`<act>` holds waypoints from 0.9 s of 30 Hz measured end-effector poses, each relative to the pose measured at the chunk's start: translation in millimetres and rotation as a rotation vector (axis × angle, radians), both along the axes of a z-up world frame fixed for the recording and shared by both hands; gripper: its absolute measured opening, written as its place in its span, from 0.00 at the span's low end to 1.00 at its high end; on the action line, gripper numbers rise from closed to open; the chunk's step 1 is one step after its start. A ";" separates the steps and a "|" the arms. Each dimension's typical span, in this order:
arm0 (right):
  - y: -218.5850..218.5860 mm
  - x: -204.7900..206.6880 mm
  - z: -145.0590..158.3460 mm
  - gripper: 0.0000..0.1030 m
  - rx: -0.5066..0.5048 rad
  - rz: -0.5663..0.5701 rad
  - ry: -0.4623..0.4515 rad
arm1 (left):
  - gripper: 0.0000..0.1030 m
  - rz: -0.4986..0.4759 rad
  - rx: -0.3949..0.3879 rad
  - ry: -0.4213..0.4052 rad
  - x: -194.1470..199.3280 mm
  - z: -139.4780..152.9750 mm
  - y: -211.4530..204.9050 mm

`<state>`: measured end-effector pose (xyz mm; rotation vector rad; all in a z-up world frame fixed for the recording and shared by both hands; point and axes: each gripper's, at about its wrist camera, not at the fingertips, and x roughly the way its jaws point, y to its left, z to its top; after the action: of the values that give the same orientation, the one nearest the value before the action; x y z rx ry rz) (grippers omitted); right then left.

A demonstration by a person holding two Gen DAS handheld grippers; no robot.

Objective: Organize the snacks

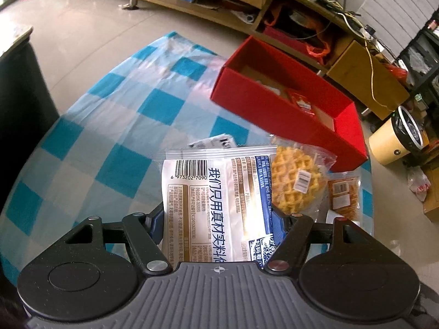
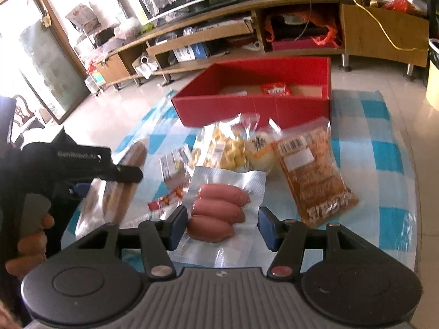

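My left gripper (image 1: 216,219) is shut on a white snack packet with blue Chinese print (image 1: 214,203) and holds it above the checked cloth. Behind it lie a waffle pack (image 1: 296,181) and an orange snack bag (image 1: 343,192). The red box (image 1: 274,115) stands at the back right with a red packet (image 1: 300,101) inside. My right gripper (image 2: 222,227) is open, its pads on either side of a clear sausage pack (image 2: 219,208) lying on the table. Beyond it lie a yellow waffle pack (image 2: 219,148), a round bun (image 2: 260,150) and the orange bag (image 2: 312,175). The red box (image 2: 255,107) stands behind them.
The blue-and-white checked cloth (image 1: 115,126) covers the round table. The left hand-held gripper (image 2: 71,170) shows at the left of the right wrist view. A small red-and-yellow packet (image 2: 164,200) lies left of the sausages. A bin (image 1: 395,139) and wooden shelving (image 2: 301,24) stand on the floor beyond.
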<state>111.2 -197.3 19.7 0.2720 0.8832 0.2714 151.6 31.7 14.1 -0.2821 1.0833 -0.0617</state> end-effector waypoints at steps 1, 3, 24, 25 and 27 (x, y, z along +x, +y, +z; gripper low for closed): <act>-0.7 1.9 2.0 0.51 0.001 -0.003 -0.006 | 0.74 -0.005 0.006 -0.007 0.9 1.2 -2.6; -2.7 6.4 4.7 0.51 0.005 -0.012 -0.014 | 0.74 -0.014 0.017 -0.018 2.2 3.2 -7.6; -24.8 50.5 22.0 0.51 0.015 -0.076 -0.069 | 0.74 -0.093 0.059 -0.081 38.6 16.0 -47.8; -24.9 52.4 23.1 0.51 0.015 -0.077 -0.073 | 0.74 -0.094 0.062 -0.083 40.8 16.1 -49.1; -26.0 58.1 25.0 0.51 0.015 -0.078 -0.077 | 0.74 -0.095 0.069 -0.087 44.9 16.8 -50.9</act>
<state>169.3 -223.3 44.7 0.3075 0.7924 0.2146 196.5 -19.2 30.9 -0.1641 1.0103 -0.1205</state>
